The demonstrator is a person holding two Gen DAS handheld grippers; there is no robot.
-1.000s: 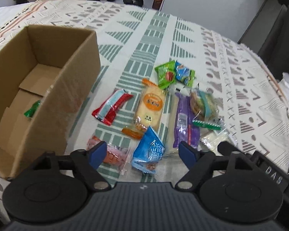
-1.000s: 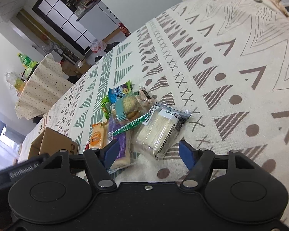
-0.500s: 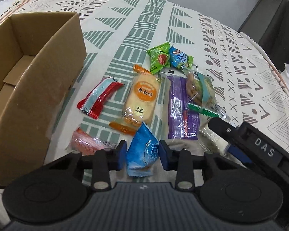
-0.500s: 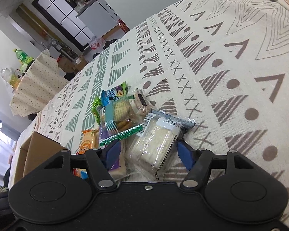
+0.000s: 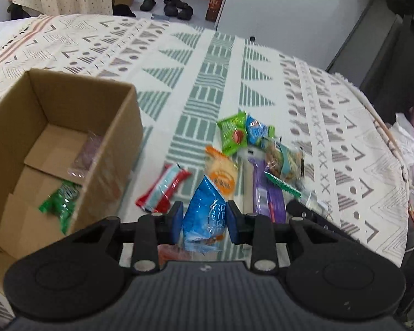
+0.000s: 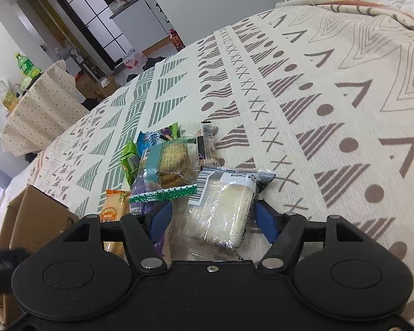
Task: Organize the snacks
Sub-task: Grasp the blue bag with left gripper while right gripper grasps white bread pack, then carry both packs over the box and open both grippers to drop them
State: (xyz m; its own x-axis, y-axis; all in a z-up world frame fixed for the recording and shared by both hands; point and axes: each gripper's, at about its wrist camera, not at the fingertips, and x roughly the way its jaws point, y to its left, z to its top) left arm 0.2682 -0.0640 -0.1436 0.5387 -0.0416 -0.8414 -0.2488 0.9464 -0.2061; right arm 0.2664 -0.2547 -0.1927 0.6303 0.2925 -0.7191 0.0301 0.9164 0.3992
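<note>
Pinching the blue snack packet [image 5: 207,215], the left gripper [image 5: 204,222] holds it while the right gripper [image 6: 211,219] straddles a white cracker pack [image 6: 223,209], jaws apart

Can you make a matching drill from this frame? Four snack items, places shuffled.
Things:
1. blue packet
2. dark green packet
3. pale wafer pack
4. red-and-blue bar

Places:
A. inside the cardboard box
B. between the right gripper's open jaws
C. on the cloth between box and pile
D. pinched in the left gripper

Pairs: 1-D, 2-A, 3-B, 4-C
</note>
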